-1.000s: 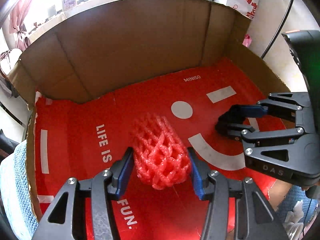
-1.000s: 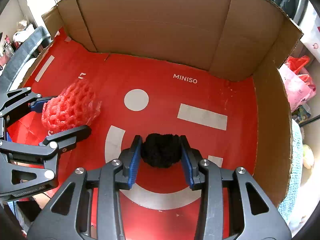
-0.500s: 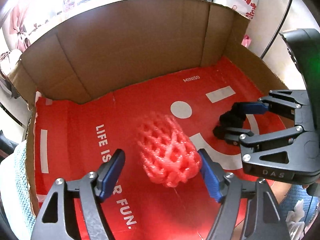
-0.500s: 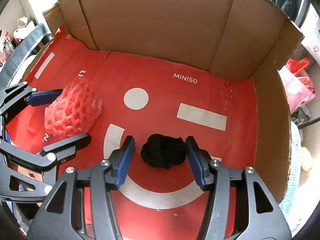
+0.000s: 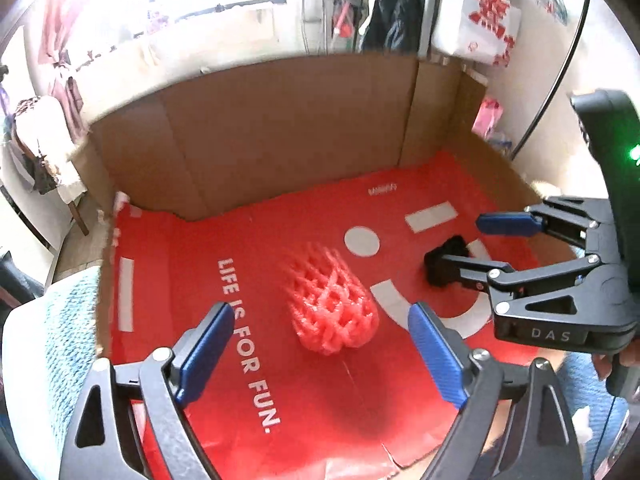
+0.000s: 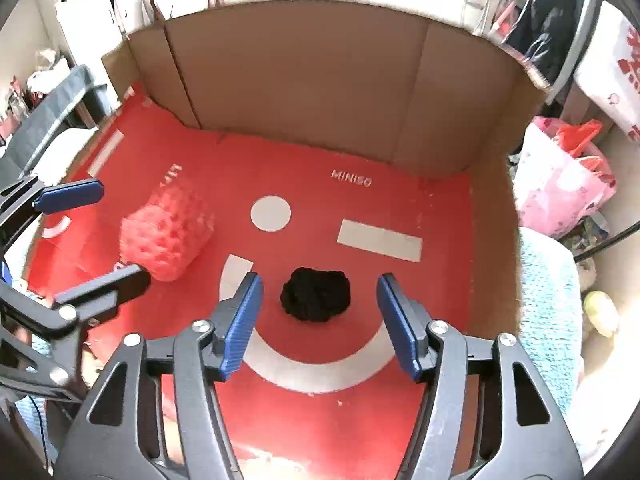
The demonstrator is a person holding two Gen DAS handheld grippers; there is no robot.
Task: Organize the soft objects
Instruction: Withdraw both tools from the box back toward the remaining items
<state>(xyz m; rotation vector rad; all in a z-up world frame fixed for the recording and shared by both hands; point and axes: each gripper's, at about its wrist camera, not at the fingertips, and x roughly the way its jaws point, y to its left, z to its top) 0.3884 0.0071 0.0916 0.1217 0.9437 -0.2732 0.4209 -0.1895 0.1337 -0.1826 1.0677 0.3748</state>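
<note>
Both tongs spread wide, holding nothing. Net (image 5: 330, 300) lies on red floor (image 5: 192, 264) ahead of left gripper (image 5: 320, 354); black wad (image 6: 315, 294) sits free before right gripper (image 6: 318, 322). Judgement: lift straight up and back, pads clear, so neither soft piece drags.

Red foam mesh sleeve (image 5: 331, 298), fuzzy black cloth wad (image 6: 316, 295), matt red printed sheet (image 6: 436, 284), plain brown cardboard wall (image 6: 304, 80).

Red foam net (image 5: 330, 306) and black fabric wad (image 6: 315, 295) lying apart
</note>
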